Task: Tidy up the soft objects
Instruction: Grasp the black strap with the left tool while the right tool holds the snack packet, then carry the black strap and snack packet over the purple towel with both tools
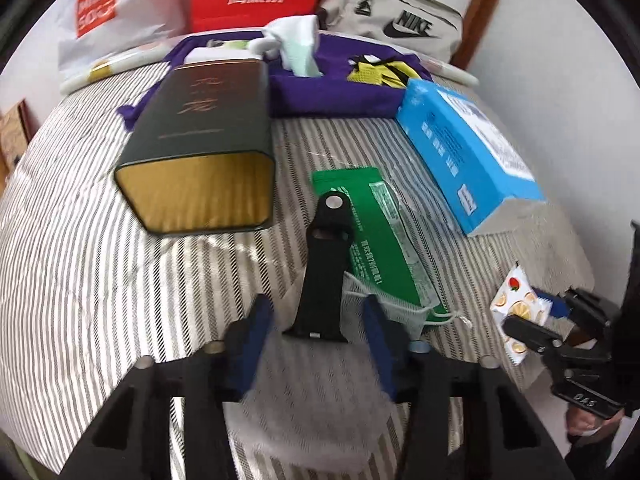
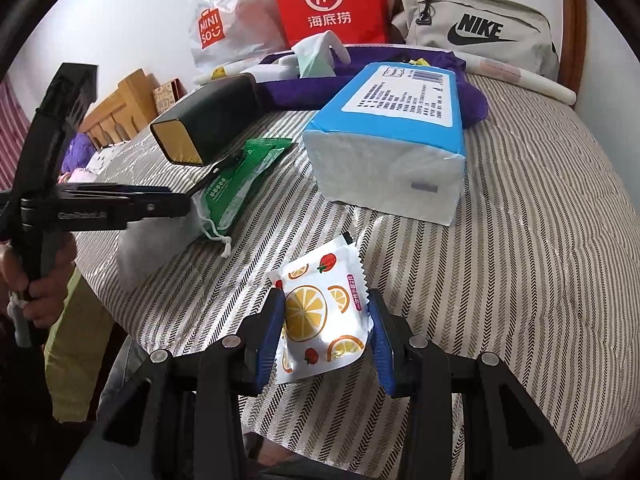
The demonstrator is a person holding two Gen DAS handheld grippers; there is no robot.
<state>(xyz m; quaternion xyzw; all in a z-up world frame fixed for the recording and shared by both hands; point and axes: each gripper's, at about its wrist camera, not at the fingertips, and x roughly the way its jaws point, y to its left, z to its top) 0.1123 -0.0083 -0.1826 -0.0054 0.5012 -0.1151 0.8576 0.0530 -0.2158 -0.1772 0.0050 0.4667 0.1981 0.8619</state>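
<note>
Fruit-print packet (image 2: 320, 316) clamped in right gripper (image 2: 326, 328) near blue tissue pack (image 2: 394, 128), left gripper (image 1: 316, 340) held apart around black strap (image 1: 326, 264) beside that pack

Two wrist fisheyes, close over striped bedcover (image 1: 100, 280), angled steeply down toward headboard end. Shared: blue tissue pack (image 1: 460, 148), green packet (image 2: 236, 180), dark box (image 1: 204, 148), red bag (image 2: 328, 0).

Green packet (image 1: 372, 232); blue tissue pack (image 2: 400, 120)
</note>
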